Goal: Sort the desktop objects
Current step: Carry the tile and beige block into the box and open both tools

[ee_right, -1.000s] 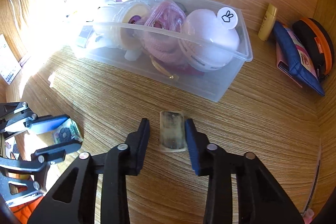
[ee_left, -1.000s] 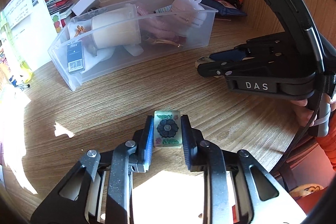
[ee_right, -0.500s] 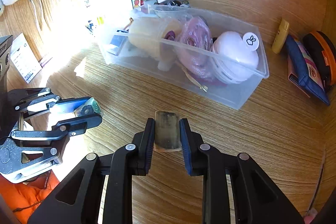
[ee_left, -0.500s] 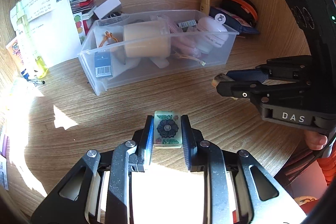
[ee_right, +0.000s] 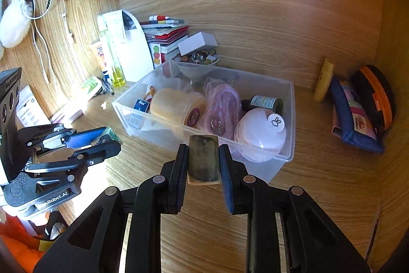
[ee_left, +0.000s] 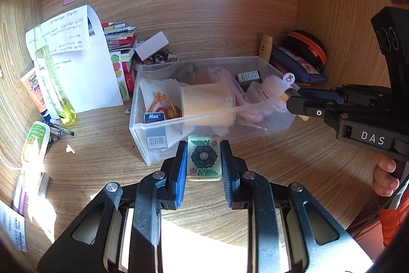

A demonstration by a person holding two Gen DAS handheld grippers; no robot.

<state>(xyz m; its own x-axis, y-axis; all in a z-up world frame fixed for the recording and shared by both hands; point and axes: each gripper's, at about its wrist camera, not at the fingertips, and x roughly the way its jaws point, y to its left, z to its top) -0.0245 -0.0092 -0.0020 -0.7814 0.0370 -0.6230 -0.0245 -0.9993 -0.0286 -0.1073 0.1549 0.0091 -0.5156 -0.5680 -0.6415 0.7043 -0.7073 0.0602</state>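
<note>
From the left wrist view, the left gripper [ee_left: 204, 165] is clamped on a flower tile [ee_left: 204, 157], a pale, glossy, rounded block. Its face shows a dark round flower in the middle, green leaves above and below, and small pink blooms at the corners. The tile sits upright between the blue pads, raised off the wooden desk [ee_left: 102, 152], just in front of the clear plastic bin [ee_left: 153, 152]. The bin holds a cream roll [ee_left: 207, 104], pink cord [ee_left: 227, 81], a small blue "Max" box [ee_left: 156, 131], a dark little bottle [ee_left: 249, 77] and a white round case [ee_left: 277, 86]. To the right of the bin, the right gripper [ee_left: 294, 104] reaches in sideways with a tan edge showing at its tip. Left of the bin stand a yellow spray bottle [ee_left: 55, 86] and a curled white sheet [ee_left: 84, 63].

From the right wrist view, the right gripper [ee_right: 204, 165] is clenched on a dark tile [ee_right: 204, 157], seen from its plain side: murky grey-green, smudged, with a cream rim along the bottom edge. It hangs right at the bin's near wall [ee_right: 260, 168], in front of the white round case [ee_right: 260, 134]. Left of the bin, the left gripper [ee_right: 102, 138] grips the flower tile [ee_right: 106, 136], only a patterned corner peeking between its fingers. Right of the bin, against the back wall, lie a navy pouch [ee_right: 355, 119] and an orange-trimmed black case [ee_right: 375, 96].
</note>
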